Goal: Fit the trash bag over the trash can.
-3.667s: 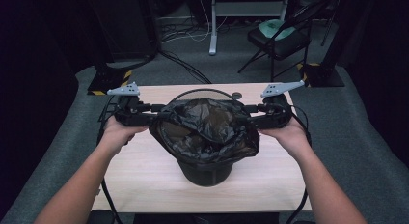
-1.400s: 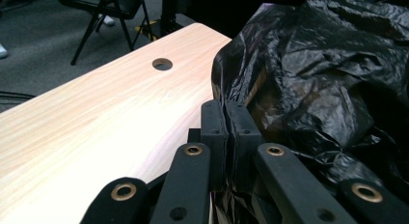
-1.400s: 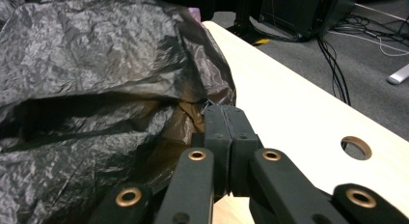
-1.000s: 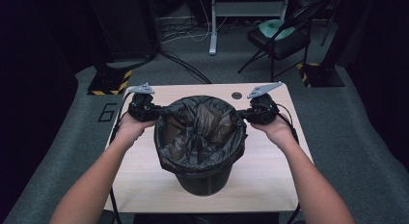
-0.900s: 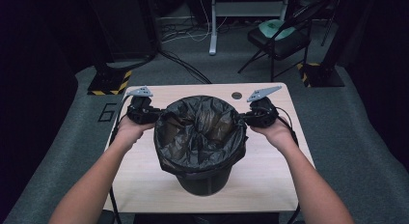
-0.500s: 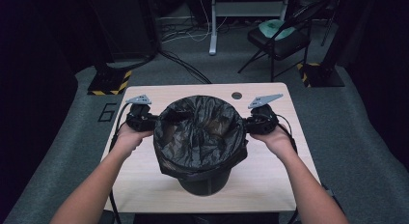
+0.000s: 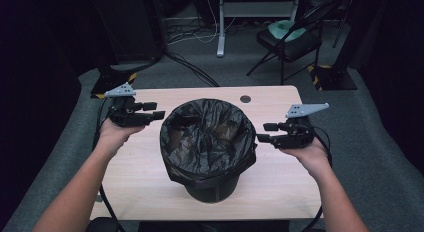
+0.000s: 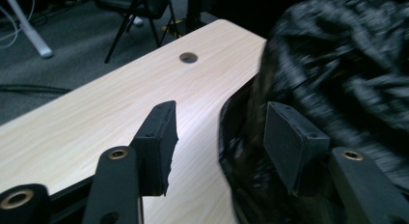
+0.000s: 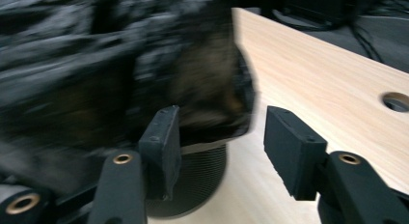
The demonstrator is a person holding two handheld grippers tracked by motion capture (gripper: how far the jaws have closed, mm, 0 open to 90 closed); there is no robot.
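A dark bin stands mid-table, lined with a black plastic bag whose rim is folded down over its edge. My left gripper hovers just left of the bag, clear of it. Its jaws have just been opening and hold nothing. My right gripper sits just right of the bag, also freshly opened and empty. In the left gripper view the left gripper faces the crinkled bag. In the right gripper view the right gripper faces the blurred bag and the bin's ribbed wall.
The light wooden table has a round cable hole near its far edge. Behind it on the grey carpet are a folding chair, a white post and loose cables. Dark surroundings flank both sides.
Both grippers have let go of the bag's rim, opened, and pulled outward from the bin, the left one also rising. The bag stays draped over the bin.
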